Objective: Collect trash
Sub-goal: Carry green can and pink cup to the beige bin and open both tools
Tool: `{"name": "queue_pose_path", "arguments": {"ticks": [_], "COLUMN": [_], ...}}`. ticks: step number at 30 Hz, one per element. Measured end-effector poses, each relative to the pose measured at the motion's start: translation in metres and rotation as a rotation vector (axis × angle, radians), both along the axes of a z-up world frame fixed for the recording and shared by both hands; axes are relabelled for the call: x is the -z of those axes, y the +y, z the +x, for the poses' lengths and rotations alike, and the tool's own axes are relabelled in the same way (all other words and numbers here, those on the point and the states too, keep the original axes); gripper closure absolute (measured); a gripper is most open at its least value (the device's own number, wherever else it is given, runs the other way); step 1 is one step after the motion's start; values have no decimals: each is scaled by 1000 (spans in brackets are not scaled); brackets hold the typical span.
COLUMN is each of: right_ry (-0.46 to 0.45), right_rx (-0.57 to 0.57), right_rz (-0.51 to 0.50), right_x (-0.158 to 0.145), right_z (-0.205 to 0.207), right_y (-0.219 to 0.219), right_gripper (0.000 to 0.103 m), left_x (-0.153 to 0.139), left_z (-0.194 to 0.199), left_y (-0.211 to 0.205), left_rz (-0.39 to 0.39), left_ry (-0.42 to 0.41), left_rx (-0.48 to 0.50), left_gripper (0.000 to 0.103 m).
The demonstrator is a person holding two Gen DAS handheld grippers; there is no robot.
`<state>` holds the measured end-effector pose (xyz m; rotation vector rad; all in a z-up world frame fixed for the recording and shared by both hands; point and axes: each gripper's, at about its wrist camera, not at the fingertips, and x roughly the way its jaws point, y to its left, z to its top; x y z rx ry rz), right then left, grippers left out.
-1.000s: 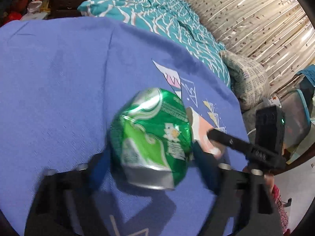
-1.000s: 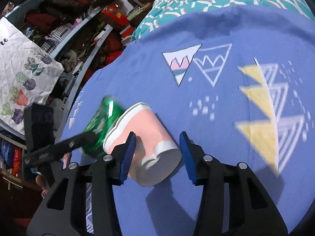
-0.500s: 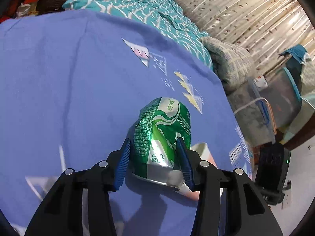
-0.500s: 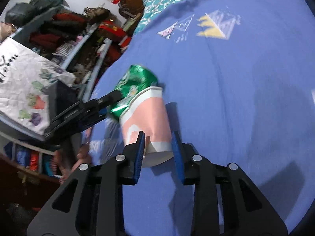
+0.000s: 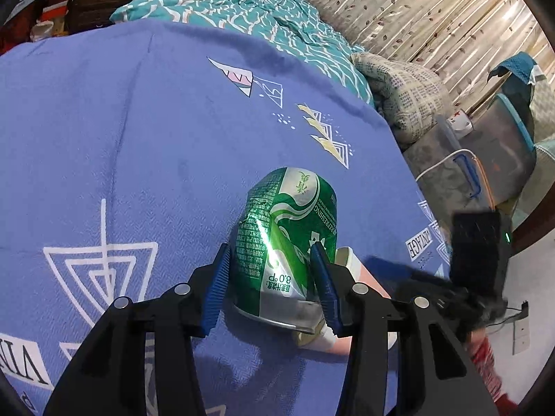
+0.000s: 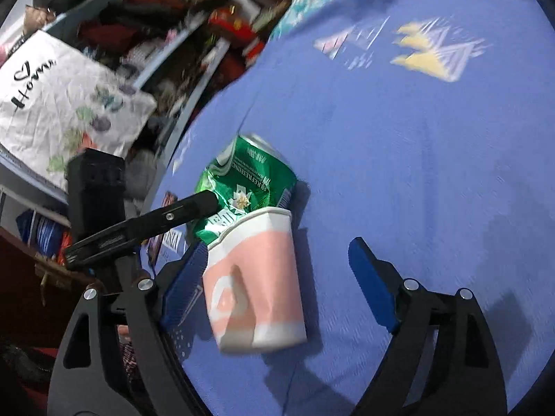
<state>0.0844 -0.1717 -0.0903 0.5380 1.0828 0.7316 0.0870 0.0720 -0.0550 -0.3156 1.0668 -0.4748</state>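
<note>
A crushed green can [image 5: 288, 228] lies on the blue blanket [image 5: 138, 138], and my left gripper [image 5: 269, 253] is shut on it, its blue pads pressing both sides. Just right of the can lies a pink and white paper cup [image 5: 367, 279], partly hidden. In the right wrist view the cup [image 6: 253, 277] rests on its side between the jaws of my right gripper [image 6: 277, 246], which are opening. The left pad is close to the cup and the right pad stands well clear of it. Beyond the cup's rim are the can [image 6: 249, 180] and a black left-gripper finger [image 6: 173, 215].
A teal quilt [image 5: 242, 10] lies beyond the blanket, with a patterned cushion [image 5: 402, 93] and a plastic storage box [image 5: 492, 159] off the bed's right edge. In the right wrist view, cluttered shelves and a white printed bag [image 6: 52, 104] stand past the left edge.
My left gripper closed on the can and stayed on it. My right gripper squeezed the cup, then spread wide and let it go. Both hands shifted across the blanket.
</note>
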Motion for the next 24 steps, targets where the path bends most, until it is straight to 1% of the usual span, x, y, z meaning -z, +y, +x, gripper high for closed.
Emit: {"name": "queue_pose_path", "arguments": {"ticks": [1, 2, 4, 5, 7, 8, 11, 14, 17, 18, 20, 22, 23, 24], "right_ry": [14, 11, 25, 34, 9, 8, 9, -8, -32, -43, -70, -96, -105, -113], "right_rx": [-36, -83, -160, -174, -137, -101, 60, 245, 405, 458, 556, 647, 692, 738], "right_rz": [13, 30, 25, 25, -3, 6, 72, 95, 100, 100, 77, 58, 50, 40], "right_x": [3, 4, 7, 9, 7, 6, 5, 3, 2, 1, -3, -4, -5, -5], "right_z": [7, 12, 10, 6, -6, -12, -33, -48, -67, -80, -97, -117, -126, -136], "right_y": [6, 15, 28, 31, 29, 21, -23, -74, -121, -140, -172, -191, -207, -222], "right_gripper": [25, 52, 67, 72, 76, 77, 78, 78, 78, 78, 78, 78, 78, 78], "left_x": [0, 0, 0, -1, -2, -2, -7, -15, -27, -30, -37, -42, -47, -49], "left_z": [-1, -1, -1, -1, 0, 0, 0, -1, -3, -3, -1, -1, -2, -4], "left_y": [0, 0, 0, 1, 2, 2, -5, -22, -57, -68, -101, -132, -158, -177], "left_rz": [4, 8, 12, 22, 26, 23, 3, -13, -30, -33, -37, -31, -24, -18], "left_ry": [-1, -1, 1, -5, -3, -3, -4, -21, -41, -44, -49, -58, -71, -80], "left_rx": [-1, -3, -8, -17, -19, -18, 5, 53, 135, 157, 219, 273, 321, 351], "left_gripper": [59, 59, 59, 59, 59, 59, 59, 60, 60, 60, 60, 60, 60, 60]}}
